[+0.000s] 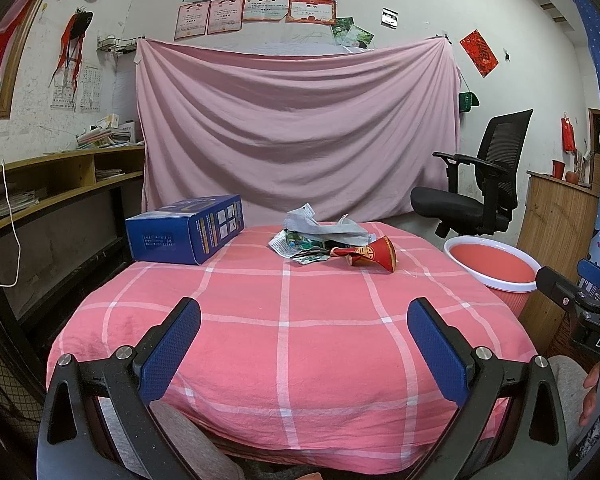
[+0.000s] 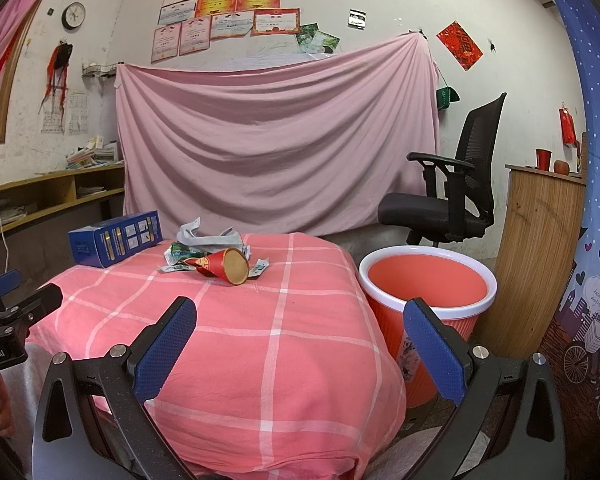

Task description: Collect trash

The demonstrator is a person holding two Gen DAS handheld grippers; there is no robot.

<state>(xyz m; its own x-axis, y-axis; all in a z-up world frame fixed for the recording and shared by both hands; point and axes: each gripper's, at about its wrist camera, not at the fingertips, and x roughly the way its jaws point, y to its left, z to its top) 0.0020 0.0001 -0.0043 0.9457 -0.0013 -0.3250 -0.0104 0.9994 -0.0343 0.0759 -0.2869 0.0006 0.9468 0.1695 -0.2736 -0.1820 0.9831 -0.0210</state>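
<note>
Left gripper [image 1: 304, 334]: blue-padded fingers spread wide, grasping nothing, above the near edge of the table
Right gripper [image 2: 300, 334]: blue-padded fingers likewise spread and empty, near the table's right side
Table surface [image 1: 284, 320]: pink cloth with white check lines
Trash pile [image 1: 320, 242]: crumpled grey paper, printed wrappers and a crushed red paper cup [image 2: 224, 266], at the far middle of the table
Blue cardboard box [image 1: 184, 230]: far left corner, apart from the pile
Bin [image 2: 426, 292]: orange-red ribbed plastic with white rim, on the floor just right of the table
</note>
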